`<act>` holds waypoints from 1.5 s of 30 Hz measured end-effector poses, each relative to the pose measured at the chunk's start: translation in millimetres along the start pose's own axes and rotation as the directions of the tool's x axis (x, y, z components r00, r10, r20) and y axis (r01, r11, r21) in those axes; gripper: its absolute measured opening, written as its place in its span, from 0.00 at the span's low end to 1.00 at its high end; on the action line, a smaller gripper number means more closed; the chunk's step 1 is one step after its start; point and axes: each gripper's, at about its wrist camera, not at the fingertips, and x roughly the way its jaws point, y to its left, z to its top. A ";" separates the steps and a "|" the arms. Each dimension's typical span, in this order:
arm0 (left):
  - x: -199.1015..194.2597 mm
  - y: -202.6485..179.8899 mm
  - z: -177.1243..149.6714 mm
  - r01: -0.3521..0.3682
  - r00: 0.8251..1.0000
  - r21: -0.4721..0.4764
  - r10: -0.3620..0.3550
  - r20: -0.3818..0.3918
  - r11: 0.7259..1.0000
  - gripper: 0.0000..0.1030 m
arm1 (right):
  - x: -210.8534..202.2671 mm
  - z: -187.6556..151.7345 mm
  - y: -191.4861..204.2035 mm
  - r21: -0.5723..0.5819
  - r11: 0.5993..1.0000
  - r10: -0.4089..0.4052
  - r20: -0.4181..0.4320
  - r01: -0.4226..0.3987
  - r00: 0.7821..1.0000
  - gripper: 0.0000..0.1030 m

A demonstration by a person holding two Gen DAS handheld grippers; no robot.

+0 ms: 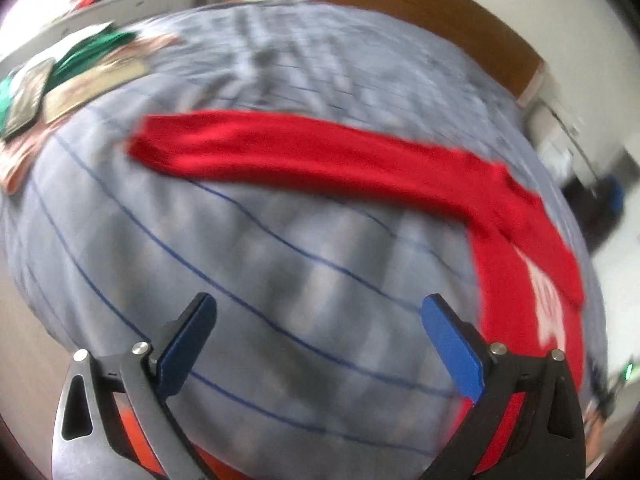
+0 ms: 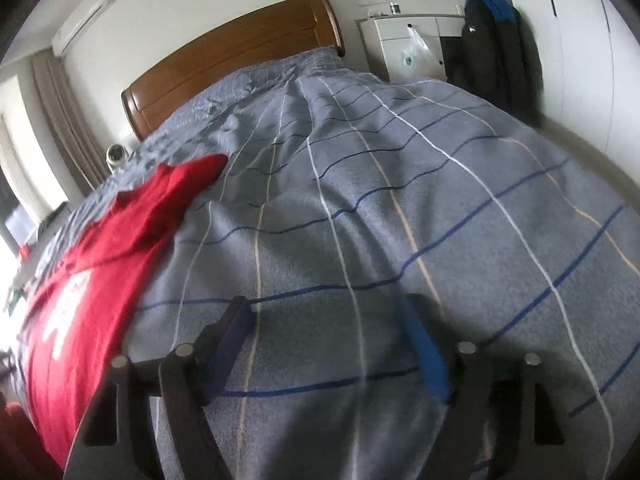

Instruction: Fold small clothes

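A red long-sleeved shirt (image 1: 516,264) with white print lies on the grey-blue checked bedcover (image 1: 256,236). One sleeve (image 1: 288,152) stretches out flat to the left across the bed. My left gripper (image 1: 318,304) is open and empty, above the cover, short of that sleeve and left of the shirt body. In the right wrist view the shirt (image 2: 92,264) lies at the left, its other sleeve (image 2: 188,176) pointing toward the headboard. My right gripper (image 2: 326,312) is open and empty over bare cover to the right of the shirt.
A pile of green and patterned clothes (image 1: 68,76) lies at the far left of the bed. The wooden headboard (image 2: 228,64) is at the back. A white cabinet (image 2: 412,44) and dark hanging jackets (image 2: 500,48) stand beside the bed.
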 end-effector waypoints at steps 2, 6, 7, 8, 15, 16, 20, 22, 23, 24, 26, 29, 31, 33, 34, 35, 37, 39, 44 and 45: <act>8.6 29.4 21.4 -0.034 0.999 -0.074 0.033 -0.018 0.997 0.99 | -2.3 -2.8 -3.9 0.005 1.000 0.008 0.005 -0.008 1.000 0.75; 34.8 74.9 55.4 -0.053 0.998 -0.208 0.044 -0.048 0.977 0.98 | 0.6 -8.9 -8.7 -0.001 1.000 0.004 0.015 -0.004 1.000 0.75; 38.1 80.2 59.9 -0.059 0.998 -0.227 0.051 -0.040 0.972 0.97 | 1.3 -9.2 -8.4 -0.006 1.000 -0.002 0.016 0.002 1.000 0.75; 40.2 84.0 64.3 -0.061 0.998 -0.246 0.056 -0.026 0.967 0.96 | 1.0 -10.1 -8.1 -0.009 1.000 -0.006 0.017 0.006 1.000 0.75; 48.3 99.3 79.3 -0.034 0.996 -0.357 0.061 0.064 0.934 0.55 | 2.9 -9.1 -6.3 -0.015 1.000 -0.014 0.015 0.014 1.000 0.75; 49.3 101.9 79.8 -0.038 0.996 -0.362 0.065 0.063 0.932 0.40 | 2.8 -9.2 -6.3 -0.015 1.000 -0.015 0.015 0.015 1.000 0.75; 48.1 110.0 80.1 -0.045 0.997 -0.363 0.067 0.049 0.931 0.06 | 2.6 -9.2 -6.5 -0.015 1.000 -0.014 0.016 0.014 1.000 0.75; 33.5 101.6 86.6 -0.052 0.994 -0.339 0.081 0.074 0.939 0.04 | 2.5 -9.1 -6.6 -0.015 1.000 -0.014 0.016 0.014 1.000 0.75; 27.2 95.7 90.4 -0.055 0.992 -0.318 0.087 0.088 0.947 0.04 | 2.3 -9.1 -6.8 -0.015 1.000 -0.014 0.017 0.014 1.000 0.75; 18.9 81.1 99.6 -0.057 0.990 -0.275 0.091 0.110 0.960 0.04 | 2.4 -9.1 -6.8 -0.015 1.000 -0.013 0.016 0.014 1.000 0.75; -0.2 43.0 118.2 -0.034 0.986 -0.174 0.062 0.155 0.984 0.04 | 2.7 -8.9 -7.1 -0.015 1.000 -0.013 0.018 0.013 1.000 0.75; -29.2 -27.0 141.4 0.017 0.977 -0.011 -0.014 0.215 1.000 0.04 | 3.3 -8.3 -6.9 -0.016 1.000 -0.015 0.019 0.016 1.000 0.75; -43.3 -76.5 149.9 0.055 0.968 0.092 -0.076 0.239 0.994 0.04 | 4.0 -8.2 -6.7 -0.018 1.000 -0.018 0.021 0.018 1.000 0.75; -56.0 -139.7 154.2 0.103 0.956 0.213 -0.156 0.248 0.972 0.04 | 3.8 -8.2 -6.9 -0.018 1.000 -0.019 0.023 0.020 1.000 0.75; -60.9 -175.6 153.0 0.137 0.947 0.274 -0.207 0.244 0.952 0.04 | 3.5 -8.6 -6.6 -0.019 1.000 -0.020 0.024 0.021 1.000 0.75; -62.9 -197.0 150.9 0.161 0.941 0.308 -0.240 0.237 0.938 0.04 | 3.6 -8.6 -6.6 -0.019 1.000 -0.021 0.025 0.022 0.999 0.75; -65.0 -262.2 137.8 0.227 0.922 0.404 -0.329 0.205 0.886 0.04 | 3.6 -9.0 -6.7 -0.021 1.000 -0.023 0.029 0.023 0.999 0.75; -62.0 -308.4 119.7 0.264 0.908 0.470 -0.382 0.175 0.842 0.04 | 3.7 -9.1 -6.8 -0.023 0.999 -0.025 0.033 0.025 0.999 0.75; -24.6 -395.0 51.9 0.314 0.904 0.588 -0.425 0.056 0.745 0.14 | 4.0 -9.5 -6.6 -0.028 0.999 -0.029 0.036 0.030 0.999 0.75; -9.1 -406.2 33.0 0.312 0.915 0.606 -0.403 0.015 0.732 0.43 | 3.8 -9.3 -7.1 -0.027 0.999 -0.028 0.036 0.029 0.999 0.75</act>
